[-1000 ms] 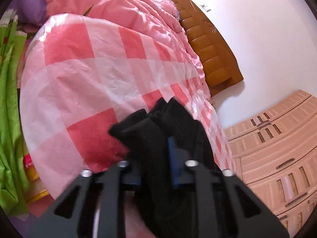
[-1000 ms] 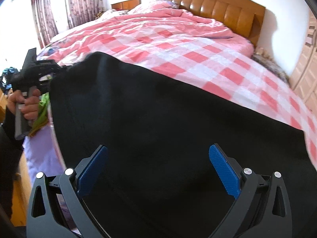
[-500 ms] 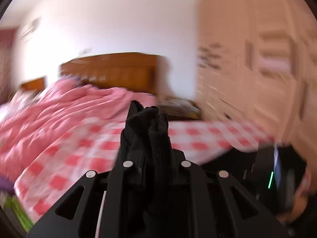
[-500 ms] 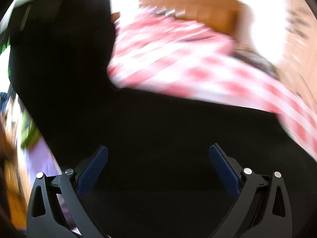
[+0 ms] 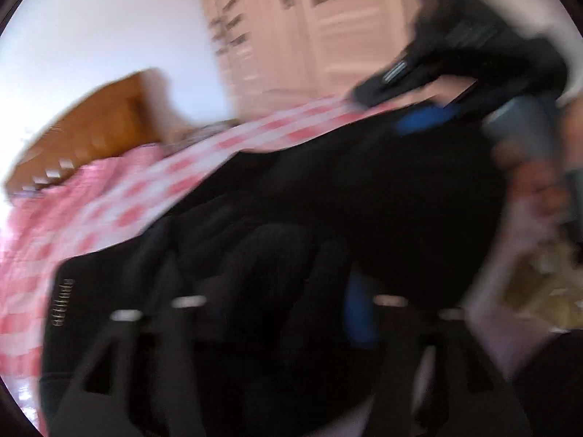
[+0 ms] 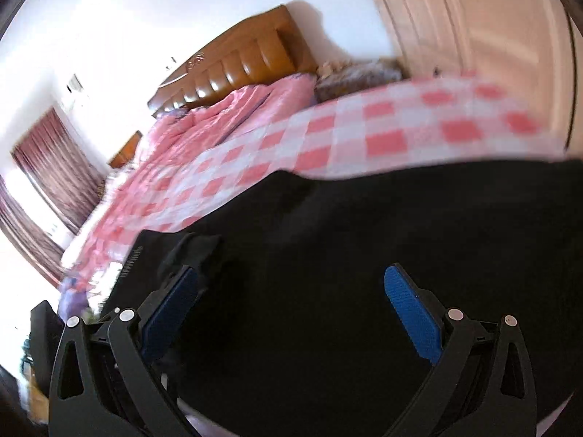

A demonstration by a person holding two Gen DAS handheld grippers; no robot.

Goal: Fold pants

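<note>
The black pants (image 6: 364, 225) lie spread over the near end of the pink checked bed (image 6: 328, 134). In the blurred left wrist view the pants (image 5: 328, 196) fill the middle. My left gripper (image 5: 280, 291) is shut on a bunch of the black fabric. My right gripper (image 6: 291, 291) is open, its blue pads (image 6: 411, 306) wide apart just above the pants; a fold of fabric lies against the left pad. The right gripper also shows in the left wrist view (image 5: 437, 105), at the upper right over the far edge of the pants.
A brown wooden headboard (image 6: 237, 69) stands at the far end of the bed, with a bunched pink quilt (image 6: 218, 116) below it. A pale pink wardrobe (image 6: 473, 29) stands along the right. Dark red curtains (image 6: 54, 167) hang at the left.
My left gripper has swung right and down with the pants in it, folding the fabric over towards the right gripper. The right gripper stays open above the pants and has tilted.
</note>
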